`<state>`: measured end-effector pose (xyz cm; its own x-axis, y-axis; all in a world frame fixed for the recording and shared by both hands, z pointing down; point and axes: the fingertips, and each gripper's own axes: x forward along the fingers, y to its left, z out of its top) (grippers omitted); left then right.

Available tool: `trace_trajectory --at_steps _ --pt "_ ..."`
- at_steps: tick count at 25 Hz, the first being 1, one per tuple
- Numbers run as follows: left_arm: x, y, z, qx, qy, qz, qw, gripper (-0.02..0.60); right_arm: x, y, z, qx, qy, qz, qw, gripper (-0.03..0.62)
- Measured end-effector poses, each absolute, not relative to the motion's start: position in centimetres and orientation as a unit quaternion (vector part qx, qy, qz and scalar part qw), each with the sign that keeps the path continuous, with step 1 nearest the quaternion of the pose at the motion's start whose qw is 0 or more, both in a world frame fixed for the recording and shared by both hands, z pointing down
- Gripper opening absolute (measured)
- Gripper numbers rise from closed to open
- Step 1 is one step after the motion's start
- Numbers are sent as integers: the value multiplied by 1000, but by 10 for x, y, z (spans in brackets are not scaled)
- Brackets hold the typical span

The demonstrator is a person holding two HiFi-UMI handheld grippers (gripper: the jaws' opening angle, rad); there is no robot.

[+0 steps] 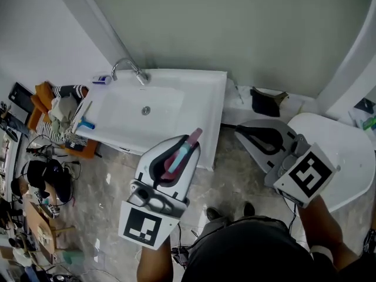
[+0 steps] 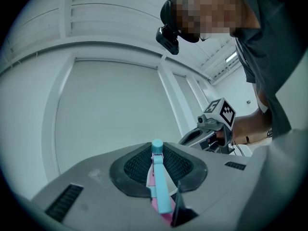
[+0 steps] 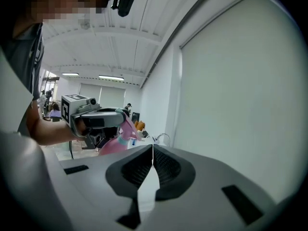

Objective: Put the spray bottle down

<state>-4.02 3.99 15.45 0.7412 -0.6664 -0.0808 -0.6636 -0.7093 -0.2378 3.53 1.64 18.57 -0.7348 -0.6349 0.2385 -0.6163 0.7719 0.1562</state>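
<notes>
The left gripper [image 1: 189, 144] is held out in front of the person, pointing level and away toward the far side. Its marker cube is nearest the body and the left forearm [image 1: 154, 264] comes up from the near edge of the head view. Its jaws are pinched on the spray bottle [image 1: 176, 158]. The left gripper view shows the bottle's pink and light-blue parts [image 2: 159, 183] clamped between the black pads, with the blue end poking out past the jaw tips.

The spray bottle hangs in the air over the floor [image 1: 111, 184], just in front of the near edge of the white sink [image 1: 194, 90]. In the head view its pink tip overlaps that edge. It rests on nothing. The faucet [image 1: 130, 69] stands at the sink's far left corner.

The right gripper [image 1: 245, 133] is held to the right, well apart from the left one. It is angled toward the far left and tipped slightly downward, with the right forearm [image 1: 322, 228] reaching in from the near right corner. In the right gripper view its jaws [image 3: 152, 154] are pressed together with nothing between them. That view also shows the left gripper [image 3: 98, 120] out to the left, with the pink bottle [image 3: 117, 142] hanging below its jaws. The left gripper view in turn catches the right gripper [image 2: 208, 131], gripped by the person's hand [image 2: 226, 136].
</notes>
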Motion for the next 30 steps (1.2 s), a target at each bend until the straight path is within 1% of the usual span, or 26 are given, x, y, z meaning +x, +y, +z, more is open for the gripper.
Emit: trace_trajectory --at_steps 8,21,30 --pt "-66 30 155 -933 335 6 130 66 11 11 187 361 -920 -35 146 9" --pt "-103 32 153 -931 339 17 132 66 -26 14 185 356 -921 -46 154 9" --pt "-93 25 157 -934 335 21 125 64 -14 9 187 359 -918 -41 163 9"
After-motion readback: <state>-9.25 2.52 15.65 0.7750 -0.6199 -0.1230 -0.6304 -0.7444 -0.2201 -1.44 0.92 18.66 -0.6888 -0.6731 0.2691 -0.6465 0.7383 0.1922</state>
